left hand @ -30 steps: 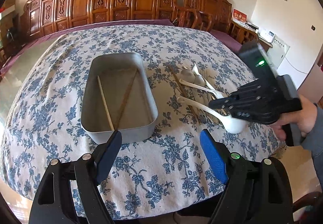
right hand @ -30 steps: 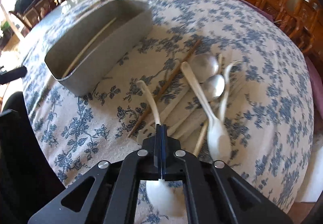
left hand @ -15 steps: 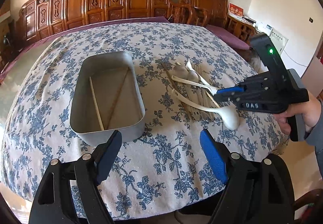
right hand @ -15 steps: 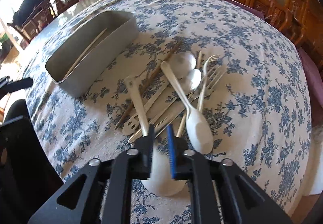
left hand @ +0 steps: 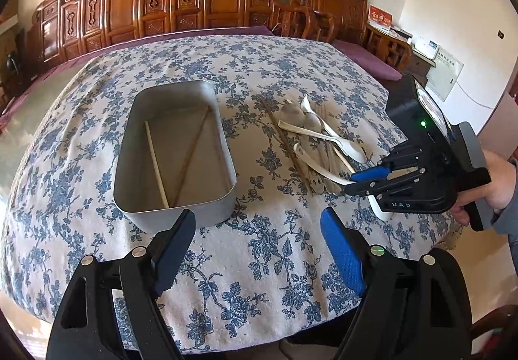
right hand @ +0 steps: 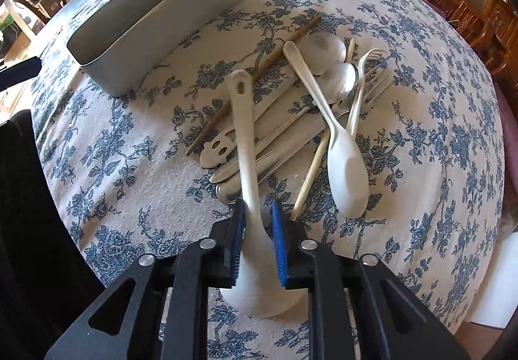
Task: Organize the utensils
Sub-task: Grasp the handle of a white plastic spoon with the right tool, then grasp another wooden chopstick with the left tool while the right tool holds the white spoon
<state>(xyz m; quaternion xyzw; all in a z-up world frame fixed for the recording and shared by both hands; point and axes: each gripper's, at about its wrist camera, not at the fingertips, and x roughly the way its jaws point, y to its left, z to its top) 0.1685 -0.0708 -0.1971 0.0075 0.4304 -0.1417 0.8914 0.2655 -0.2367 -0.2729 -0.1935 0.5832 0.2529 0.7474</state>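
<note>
The grey tray [left hand: 207, 207] on the table [left hand: 259, 262] holds two chopsticks: one pale [left hand: 156, 164], one brown [left hand: 191, 152]. Beside it, the utensil pile [right hand: 291, 113] includes two white spoons, two metal spoons and two loose chopsticks. The right tool [right hand: 257, 214] has just been closing, its jaws flanking the nearer white spoon [right hand: 246, 139], gaps visible. The left tool [left hand: 257, 230] is spread, empty.

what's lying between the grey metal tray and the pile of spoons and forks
Only a brown chopstick on the tablecloth, at the pile's edge nearest the tray; the left wrist view shows it.
</note>
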